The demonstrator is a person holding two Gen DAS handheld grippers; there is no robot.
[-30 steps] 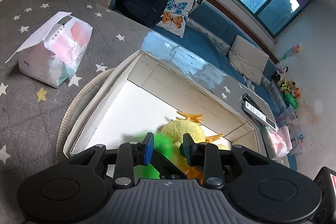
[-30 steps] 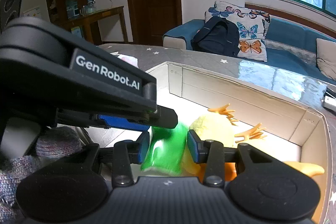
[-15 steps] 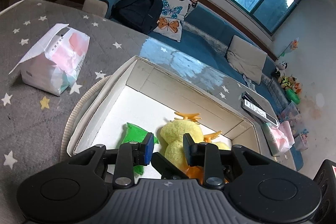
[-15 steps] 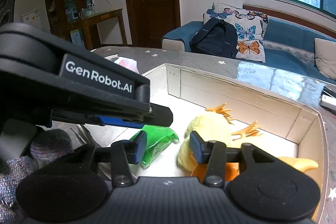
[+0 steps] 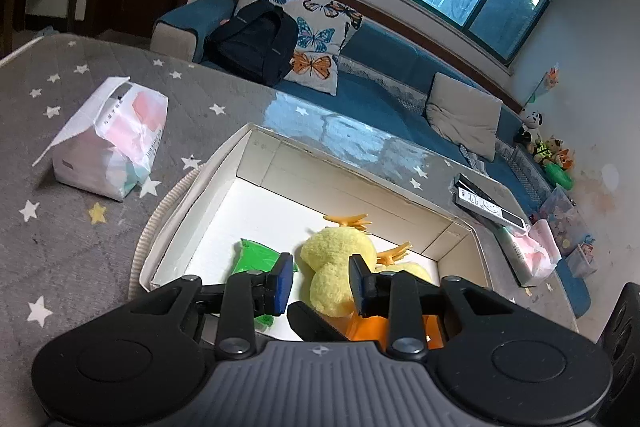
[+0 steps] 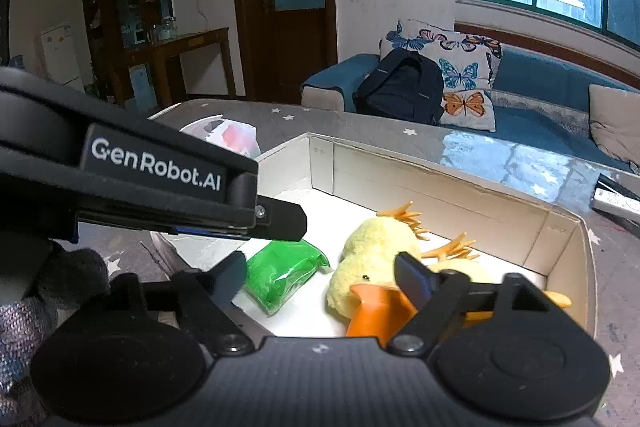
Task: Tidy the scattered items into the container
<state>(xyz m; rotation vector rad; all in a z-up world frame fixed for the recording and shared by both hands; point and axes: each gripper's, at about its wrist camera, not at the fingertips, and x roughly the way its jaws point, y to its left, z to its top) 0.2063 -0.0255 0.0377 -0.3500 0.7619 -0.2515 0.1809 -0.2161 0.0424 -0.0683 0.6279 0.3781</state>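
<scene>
A white cardboard box [image 5: 256,163] [image 6: 440,183] sits on the grey star-patterned table. Inside it lie a green packet [image 5: 256,257] [image 6: 282,277] and a yellow plush duck with orange beak and feet [image 5: 340,259] [image 6: 380,251]. My left gripper [image 5: 320,283] is open and empty, held above the box's near edge over the packet and the duck. My right gripper [image 6: 320,279] is wide open and empty, just above the near side of the box, with the green packet lying below between its fingers. The left gripper's body [image 6: 160,175] crosses the right wrist view.
A white and pink tissue pack [image 5: 108,143] [image 6: 228,135] lies on the table left of the box. A remote control [image 5: 486,205] and another tissue pack [image 5: 528,255] lie to its right. A blue sofa with a black backpack [image 5: 256,43] stands behind the table.
The right gripper has opened and let the green packet fall into the box, where it now lies beside the duck. Both grippers have pulled back and up a little.
</scene>
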